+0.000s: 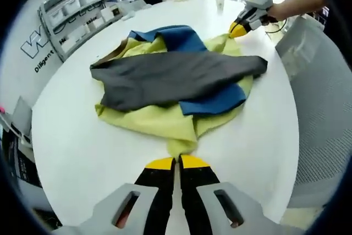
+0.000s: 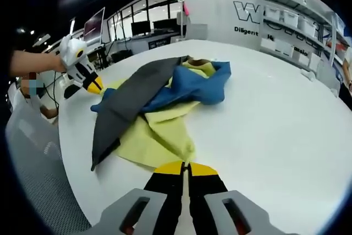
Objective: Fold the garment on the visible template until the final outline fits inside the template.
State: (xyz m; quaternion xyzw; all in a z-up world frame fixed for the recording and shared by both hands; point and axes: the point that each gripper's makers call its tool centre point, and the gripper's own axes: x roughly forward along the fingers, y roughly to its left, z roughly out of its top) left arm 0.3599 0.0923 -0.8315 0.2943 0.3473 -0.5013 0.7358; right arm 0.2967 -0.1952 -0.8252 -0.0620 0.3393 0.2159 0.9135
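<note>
Left gripper view, nearest first: the left gripper (image 1: 176, 162) rises from the bottom centre, its two black jaws with yellow tips pressed together on a corner of the garment (image 1: 176, 83). That pinched corner is a narrow tongue of pale yellow cloth reaching down to the jaw tips. Beyond it the garment lies crumpled in the middle of the round white table (image 1: 82, 152), a mix of yellow, blue and dark grey panels, with the grey panel stretched across the middle and blue showing above and at lower right. At the upper right, the right gripper (image 1: 237, 30) touches the far yellow edge of the garment, held by a person's hand (image 1: 278, 10); its yellow tips appear to be closed on the cloth. A grey mesh chair back (image 1: 324, 103) stands at the right edge. White shelving with bins (image 1: 77, 9) fills the upper left.

Right gripper view, nearest first: the right gripper (image 2: 186, 168) comes up from the bottom centre, its yellow-tipped jaws closed on a yellow corner of the same garment (image 2: 159, 103). The cloth spreads away toward the upper left of centre, grey strip on the left, blue bunched at the far right side. At the left, the left gripper (image 2: 94, 85) meets the garment's far edge. Monitors (image 2: 140, 27) and shelving (image 2: 297, 26) line the background.
</note>
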